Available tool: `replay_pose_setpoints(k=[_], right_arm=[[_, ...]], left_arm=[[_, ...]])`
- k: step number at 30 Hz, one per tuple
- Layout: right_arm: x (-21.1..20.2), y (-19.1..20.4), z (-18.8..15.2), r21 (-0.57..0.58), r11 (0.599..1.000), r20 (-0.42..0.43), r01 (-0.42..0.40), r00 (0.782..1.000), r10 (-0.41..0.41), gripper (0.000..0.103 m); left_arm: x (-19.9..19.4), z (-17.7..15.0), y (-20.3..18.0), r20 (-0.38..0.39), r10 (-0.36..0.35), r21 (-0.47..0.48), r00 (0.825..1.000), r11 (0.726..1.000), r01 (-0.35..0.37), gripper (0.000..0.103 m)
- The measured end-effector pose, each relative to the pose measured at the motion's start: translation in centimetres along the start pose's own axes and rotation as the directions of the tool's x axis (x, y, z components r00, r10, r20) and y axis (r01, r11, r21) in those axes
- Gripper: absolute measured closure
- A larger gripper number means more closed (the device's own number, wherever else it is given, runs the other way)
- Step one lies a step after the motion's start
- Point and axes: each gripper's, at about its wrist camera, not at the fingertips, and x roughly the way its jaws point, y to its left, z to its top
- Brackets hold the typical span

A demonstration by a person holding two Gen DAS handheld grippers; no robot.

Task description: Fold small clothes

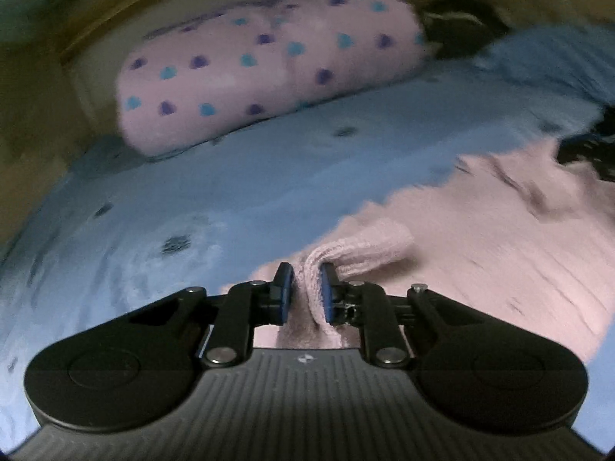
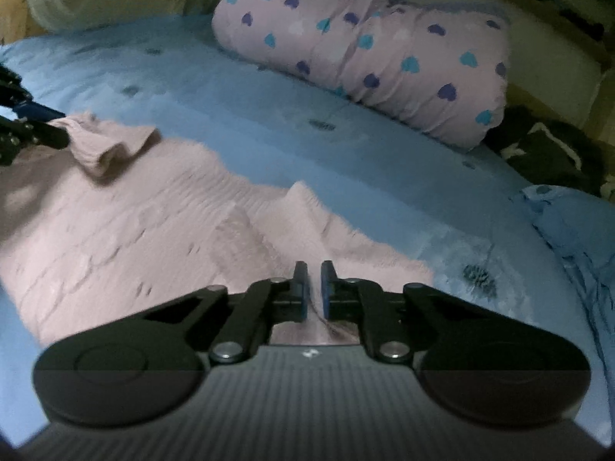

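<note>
Pink ribbed knit garment (image 2: 127,223) lay spread flat on the light blue bed sheet (image 1: 238,161), in front of a pink heart-print pillow (image 1: 269,65) at the head of the bed. Step in hand, by my read: both corners pinched, fold about to be carried over. To do it well: lift both corners level, keep the edge taut between the two tools, move together, lay the edge square on the body of the garment, release only once flat.

Left tool (image 1: 304,288): nearly closed, blue pads clamped on a bunched cuff-like end of the pink knit, cloth rolled up just ahead of the tips. In the right view that same tool (image 2: 27,130) showed at the far left edge, cuff raised off the garment.

Right tool (image 2: 309,288): narrow gap, thin pink fabric edge pinched between the pads, knit tented into a ridge just ahead. Dark clothing (image 2: 546,150) sat beside the pillow, well apart from the fold. Motion blur; finer detail not readable.
</note>
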Motion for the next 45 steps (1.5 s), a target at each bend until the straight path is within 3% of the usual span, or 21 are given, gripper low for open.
replay_pose_setpoints(k=[2,5,7,12,14,16,18,22,26,29,32,33,34,35,36,37,38,41,45], right_arm=[[0.4,-1.2,0.5,0.043,0.999,0.015,0.033,0.999,-0.034,0.094],[1.9,-3.1,0.8,0.112,0.988,0.005,0.106,0.994,-0.107,0.094],[2.7,-4.5,0.5,0.171,0.975,-0.018,0.139,0.990,-0.138,0.094],[1.4,-6.0,0.1,0.204,0.977,-0.023,0.061,0.998,-0.057,0.091],[0.3,-5.9,0.2,0.175,0.984,-0.032,0.024,0.999,-0.018,0.078],[-0.9,-5.4,0.5,0.143,0.990,-0.027,-0.001,1.000,0.005,0.046],[-2.0,-4.6,0.9,0.093,0.995,-0.003,-0.026,1.000,0.026,0.042],[-2.7,-2.6,1.3,-0.013,0.994,-0.019,-0.111,0.994,0.111,0.042],[-1.8,-0.4,0.8,-0.106,0.975,-0.091,-0.193,0.979,0.184,0.042],[-0.9,1.2,0.3,-0.163,0.964,-0.129,-0.210,0.973,0.190,0.042],[0.2,1.4,-0.1,-0.147,0.966,-0.141,-0.215,0.971,0.194,0.044],[0.4,1.1,0.0,-0.116,0.967,-0.141,-0.228,0.967,0.211,0.051],[0.5,0.7,0.1,-0.090,0.967,-0.140,-0.240,0.964,0.226,0.065],[0.5,0.5,0.2,-0.074,0.967,-0.138,-0.245,0.963,0.233,0.070],[0.4,0.4,0.2,-0.069,0.967,-0.132,-0.245,0.963,0.234,0.079],[0.4,0.4,0.3,-0.079,0.969,-0.126,-0.232,0.967,0.222,0.085],[0.4,0.4,0.3,-0.089,0.971,-0.122,-0.220,0.970,0.209,0.086],[0.2,-0.2,0.5,-0.080,0.982,-0.083,-0.172,0.983,0.165,0.088],[0.2,-2.7,1.2,-0.010,0.999,0.017,-0.042,0.999,0.042,0.088]], left_arm=[[1.2,-0.1,1.7,-0.008,0.033,-0.093,0.999,0.995,-0.034,0.084],[3.1,-0.4,3.8,-0.054,0.115,-0.156,0.992,0.980,-0.122,0.084],[3.7,-0.6,5.2,-0.086,0.114,-0.208,0.990,0.969,-0.130,0.084],[2.8,-0.5,6.3,-0.080,0.106,-0.252,0.991,0.960,-0.123,0.082],[2.6,-0.4,6.0,-0.079,0.090,-0.254,0.993,0.961,-0.108,0.082],[2.2,-0.5,5.6,-0.077,0.072,-0.259,0.994,0.962,-0.089,0.077],[2.0,-0.5,5.2,-0.073,0.050,-0.261,0.996,0.963,-0.068,0.072],[2.4,-0.5,5.2,-0.058,0.018,-0.299,0.998,0.954,-0.035,0.054],[3.4,-0.6,6.0,-0.029,-0.013,-0.363,0.999,0.932,0.002,0.051],[4.3,-0.9,6.8,-0.048,-0.043,-0.414,0.998,0.910,0.020,0.050],[4.8,-1.0,6.6,-0.059,-0.033,-0.405,0.998,0.914,0.006,0.050],[4.8,-1.0,6.4,-0.056,-0.036,-0.400,0.998,0.917,0.011,0.050],[4.9,-1.0,6.3,-0.049,-0.047,-0.397,0.998,0.918,0.024,0.051],[5.0,-1.0,6.1,-0.048,-0.059,-0.390,0.997,0.920,0.036,0.051],[5.1,-1.0,5.8,-0.056,-0.070,-0.380,0.996,0.924,0.044,0.060],[5.3,-1.0,5.5,-0.067,-0.080,-0.372,0.995,0.927,0.050,0.084],[5.4,-1.0,5.3,-0.078,-0.091,-0.369,0.993,0.928,0.056,0.091],[4.6,-0.7,5.4,-0.054,-0.031,-0.367,0.998,0.930,0.008,0.093],[3.9,-0.5,6.3,-0.032,0.084,-0.342,0.996,0.935,-0.090,0.093]])
